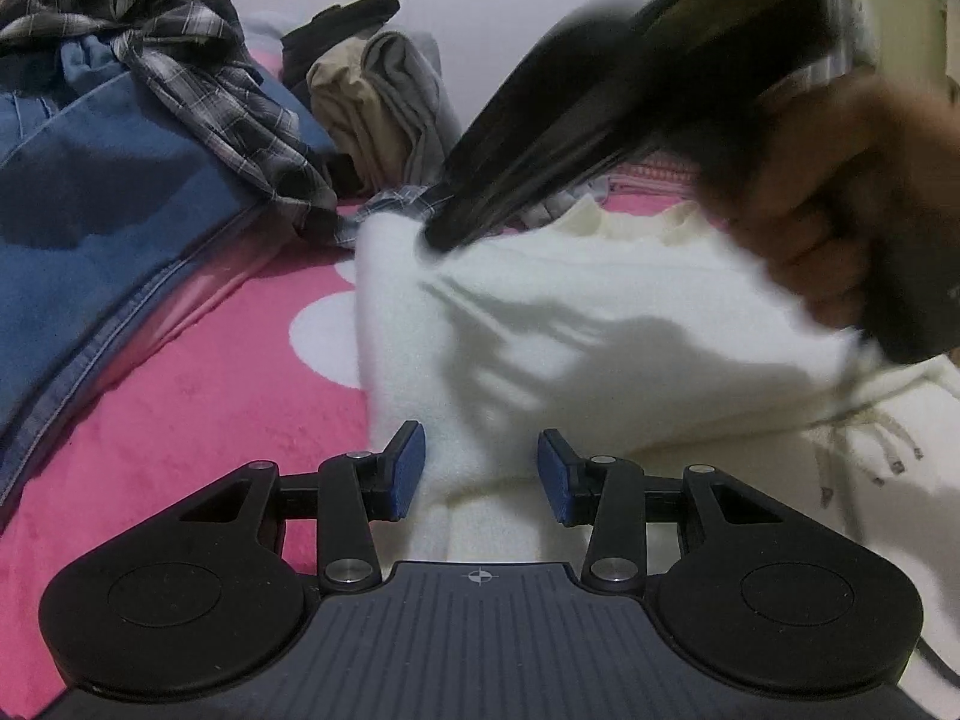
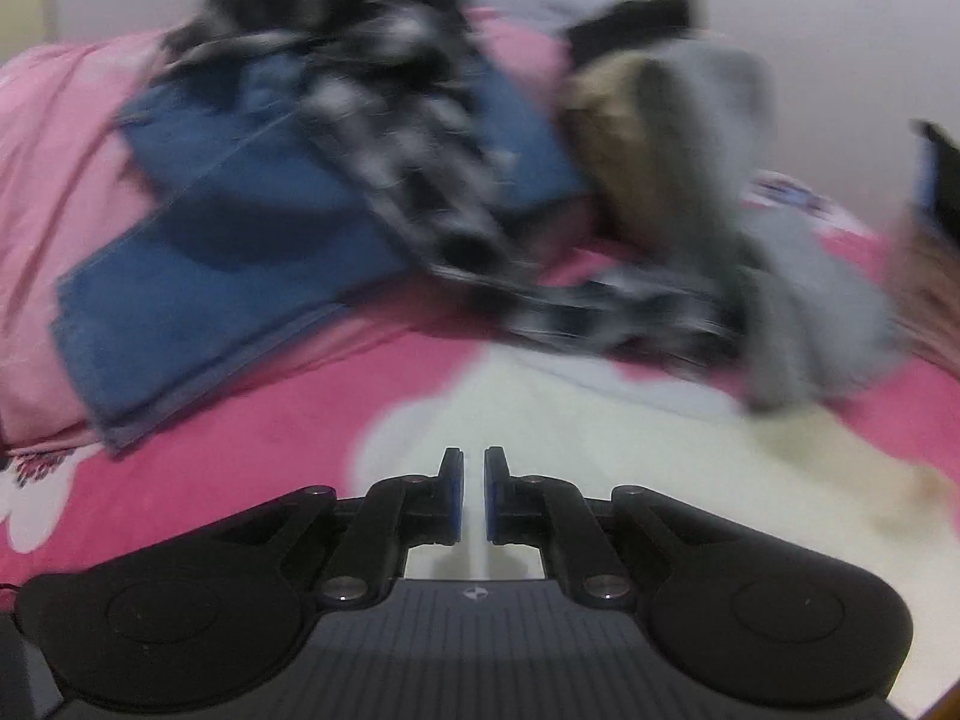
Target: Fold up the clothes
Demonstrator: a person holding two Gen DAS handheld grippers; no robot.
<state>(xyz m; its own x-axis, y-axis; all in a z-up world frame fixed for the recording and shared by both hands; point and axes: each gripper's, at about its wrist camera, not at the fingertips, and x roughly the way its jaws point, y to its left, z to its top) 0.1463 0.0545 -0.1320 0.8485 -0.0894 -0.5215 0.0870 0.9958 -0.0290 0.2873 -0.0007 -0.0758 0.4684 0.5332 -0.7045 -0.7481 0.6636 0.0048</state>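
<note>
Lying spread across the pink plush blanket with white blotches [image 1: 198,396], the fluffy cream-white fleece garment [image 1: 600,324] is the piece being folded, and both tools are working at it from near opposite edges. The left gripper [image 1: 480,474] is sitting low over the garment's near edge with its blue-padded jaws parted and a ridge of the white fleece rising between them; the pads are standing clear of the cloth on both sides, so nothing is being pinched there, and I judge it is waiting in place to steady or take that edge. The right gripper [image 2: 474,495] is showing its jaws nearly together, with only a thin slit between the pads, and its own view is too blurred to show cloth in that slit. In the left wrist view, though, its dark tip is meeting the fleece at the far corner and creases are fanning out from that spot, so it seems to be gripping and pulling the cloth there, probably to carry a flap over. A person's hand [image 1: 840,204] is clenching the handle of that tool. Pushed back out of the way are lying the blue denim garment [image 1: 102,198], the crumpled black-and-white plaid shirt [image 1: 198,66] and rolled tan and grey clothes [image 1: 378,102].
</note>
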